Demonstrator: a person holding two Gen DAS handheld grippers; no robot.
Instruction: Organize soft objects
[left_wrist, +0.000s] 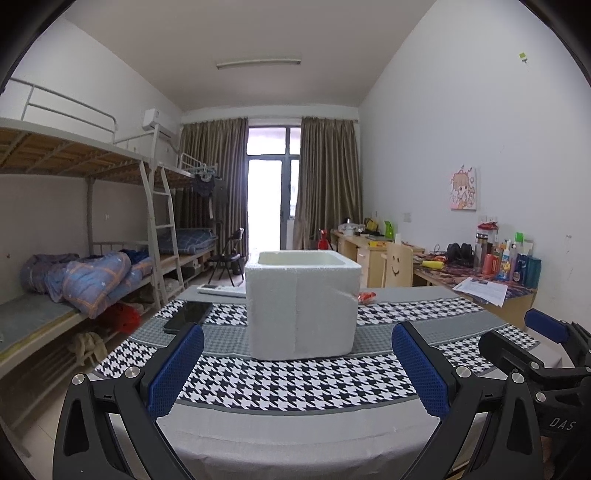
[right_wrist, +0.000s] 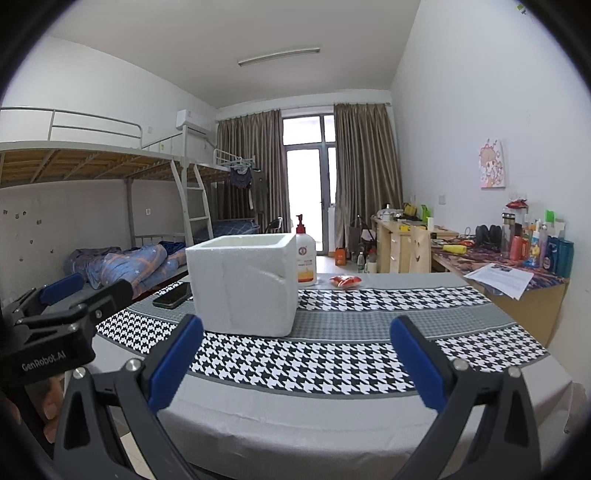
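Observation:
A white foam box (left_wrist: 303, 304) with an open top stands on the houndstooth tablecloth (left_wrist: 288, 384); the right wrist view shows the box (right_wrist: 245, 284) left of centre. A small red soft packet (right_wrist: 345, 281) lies behind it to the right, and its edge (left_wrist: 366, 296) peeks past the box in the left wrist view. My left gripper (left_wrist: 297, 345) is open and empty, held near the table's front edge facing the box. My right gripper (right_wrist: 295, 338) is also open and empty, beside the left one. What is inside the box is hidden.
A black phone (left_wrist: 188, 316) and a white remote (left_wrist: 221, 290) lie left of the box. A pump bottle (right_wrist: 305, 258) stands behind it. Bunk beds (left_wrist: 92, 236) line the left wall, and cluttered desks (right_wrist: 509, 266) with a chair (left_wrist: 397, 264) line the right.

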